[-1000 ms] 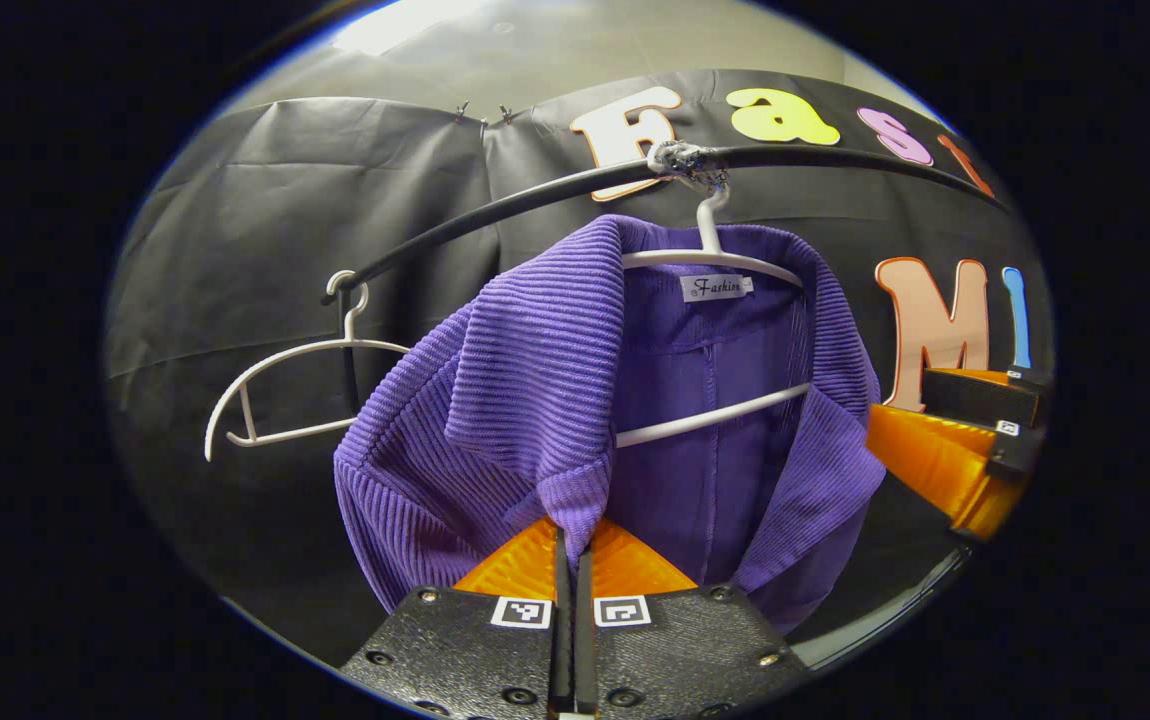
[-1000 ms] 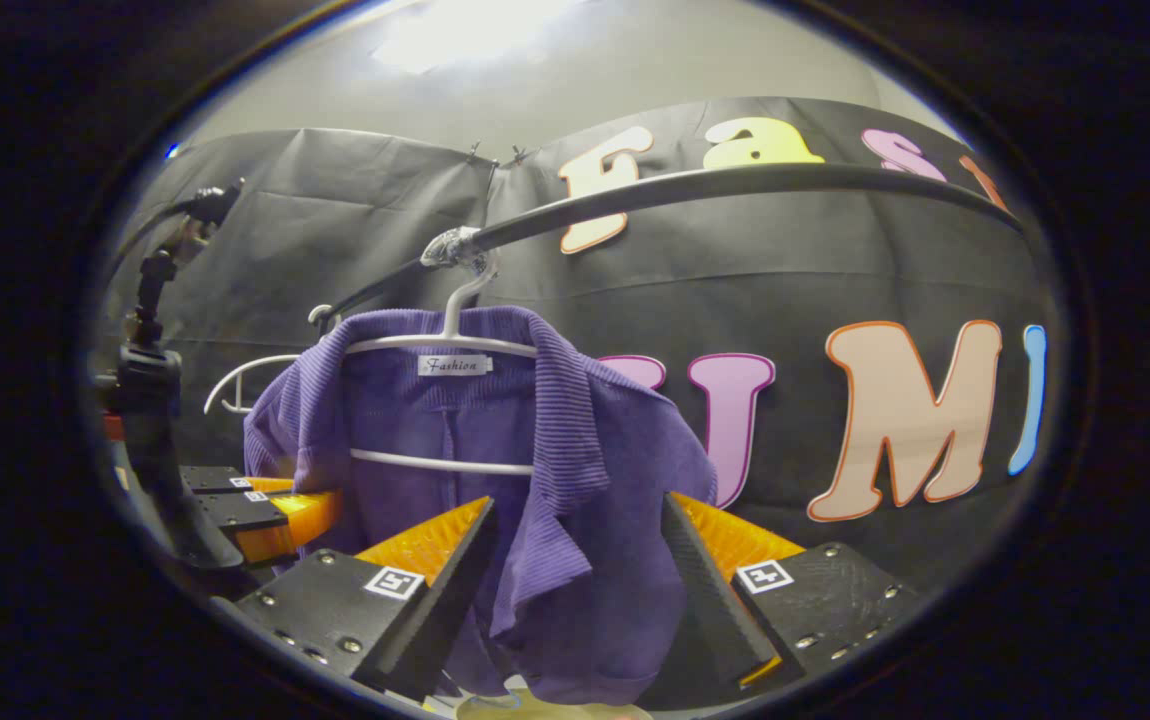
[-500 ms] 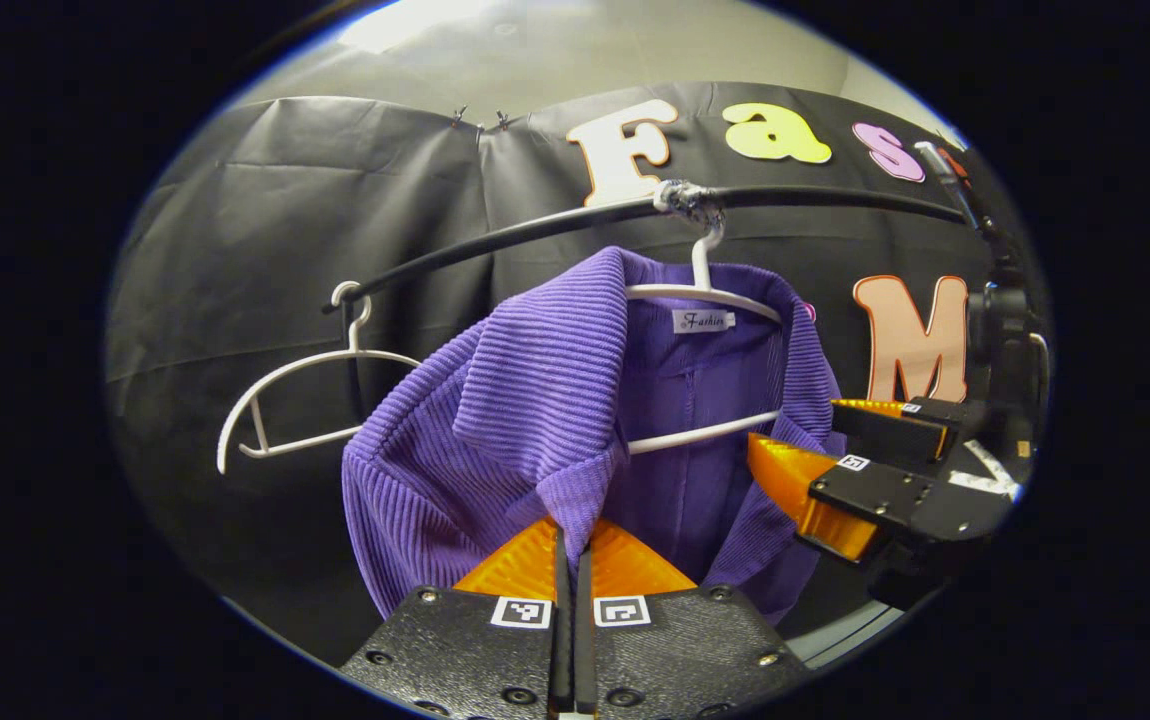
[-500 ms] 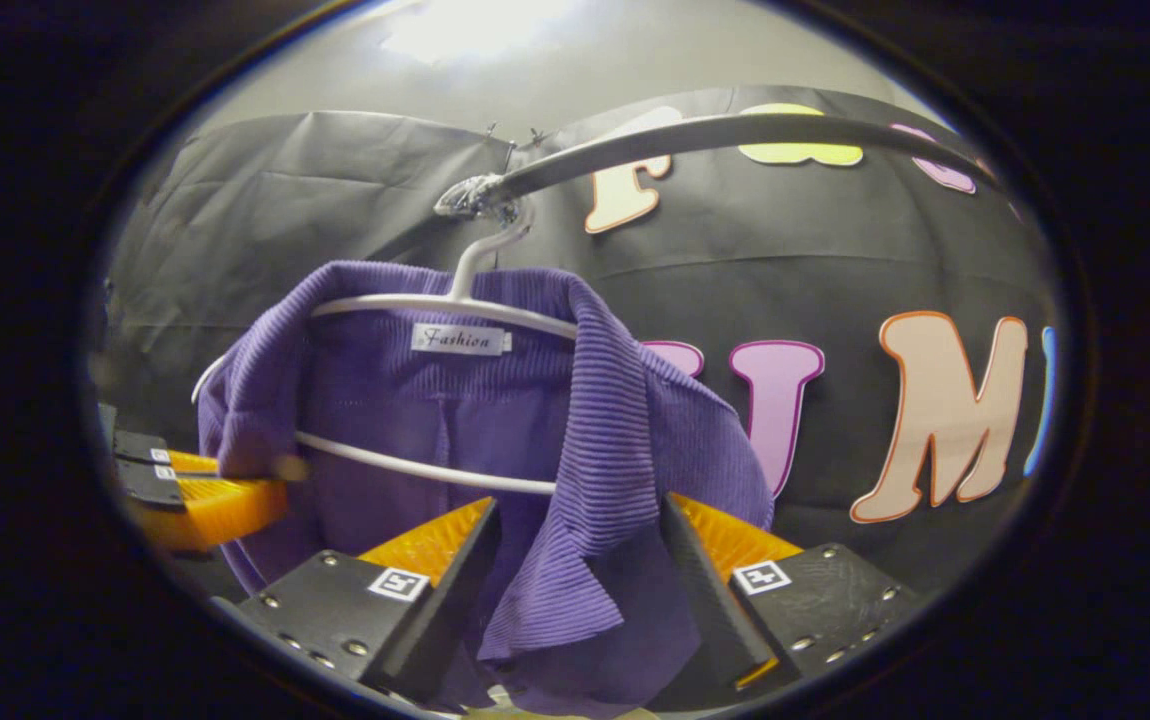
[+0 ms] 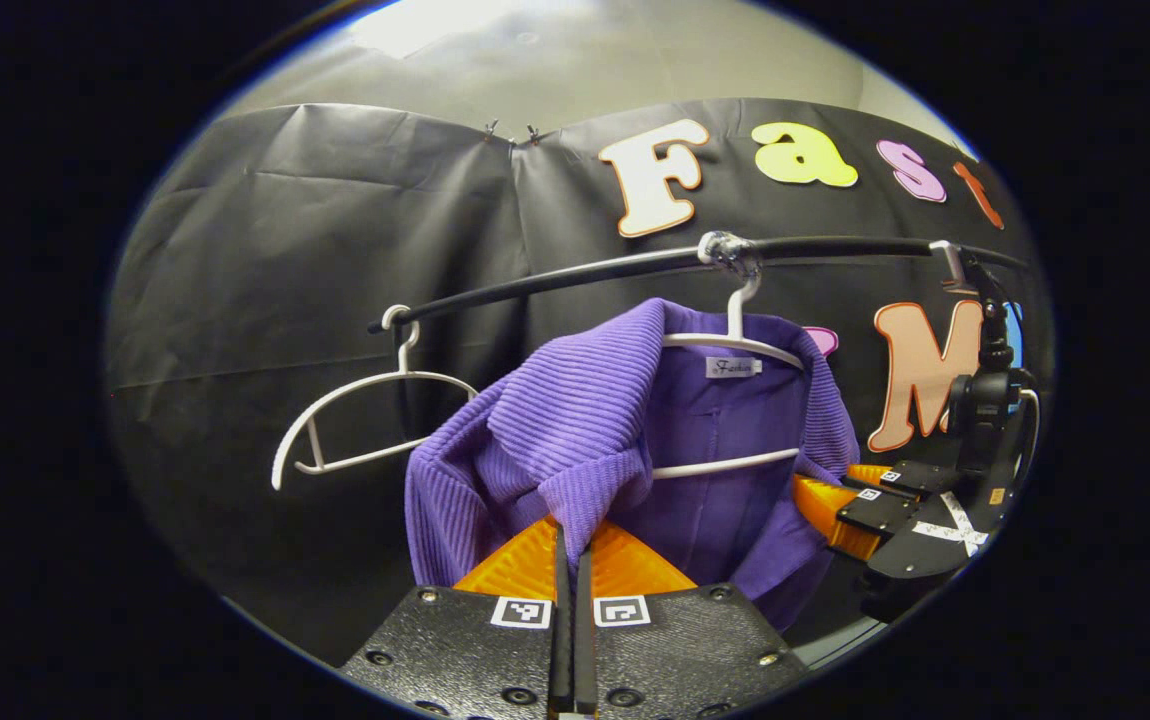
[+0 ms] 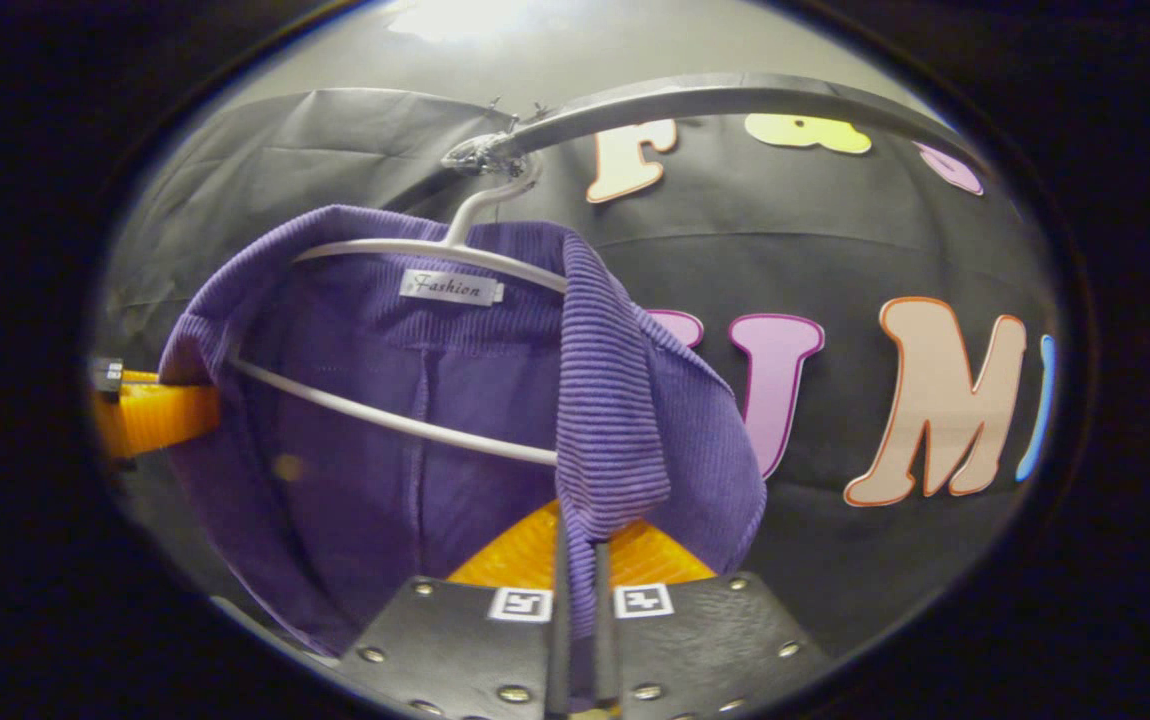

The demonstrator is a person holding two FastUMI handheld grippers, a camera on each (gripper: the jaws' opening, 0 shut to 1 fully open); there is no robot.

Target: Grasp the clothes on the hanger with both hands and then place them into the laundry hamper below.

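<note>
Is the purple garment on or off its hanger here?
On: the purple garment drapes over the white hanger, which hooks the rail.

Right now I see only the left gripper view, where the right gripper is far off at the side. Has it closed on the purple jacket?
Observer: Yes. In the right gripper view the right gripper is shut, with the purple jacket pinched between its fingers.
Operator: Which part does it hold?
Observer: The ribbed front edge, which hangs down from the collar.
Operator: Is that edge off the hanger?
Observer: No, its top lies over one end of the white hanger.
</note>
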